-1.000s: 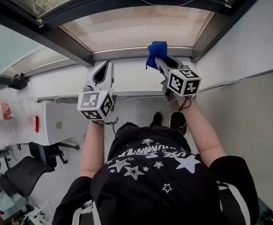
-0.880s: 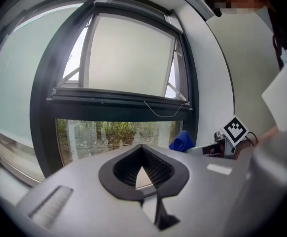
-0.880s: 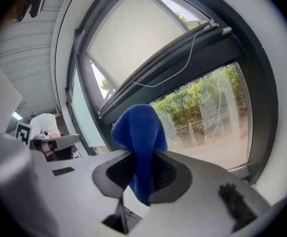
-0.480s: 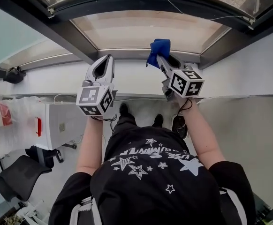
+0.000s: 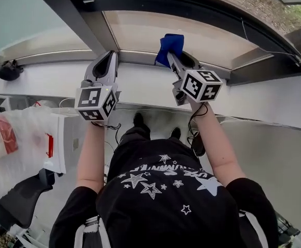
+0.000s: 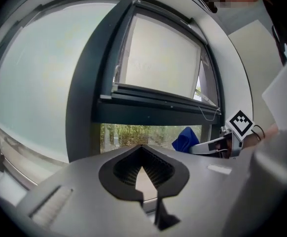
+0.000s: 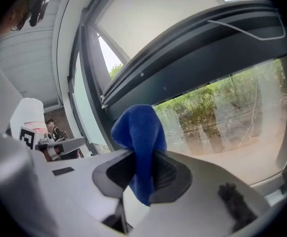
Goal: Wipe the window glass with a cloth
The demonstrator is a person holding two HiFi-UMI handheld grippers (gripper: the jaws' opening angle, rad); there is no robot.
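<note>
A blue cloth (image 5: pixel 170 46) is pinched in my right gripper (image 5: pixel 172 57), which is shut on it and held up at the lower edge of the window glass (image 5: pixel 192 32). In the right gripper view the cloth (image 7: pixel 139 135) stands up between the jaws, with the glass (image 7: pixel 227 107) just beyond; I cannot tell whether they touch. My left gripper (image 5: pixel 105 67) is shut with nothing in it, raised beside the dark window post (image 5: pixel 96 27). From the left gripper view the cloth (image 6: pixel 186 138) and the right gripper (image 6: pixel 213 145) show to the right.
A dark window frame (image 5: pixel 202 12) curves above the pane, with a thin cable (image 5: pixel 254 32) along it. A white sill (image 5: pixel 140 84) runs below. On the floor to the left are a white cabinet (image 5: pixel 62 138), a plastic bag (image 5: pixel 5 138) and a black chair (image 5: pixel 21 203).
The view has swung, so the window now sits more to the right. Both grippers have shifted slightly left and up in the picture. The cloth stays gripped by the right gripper.
</note>
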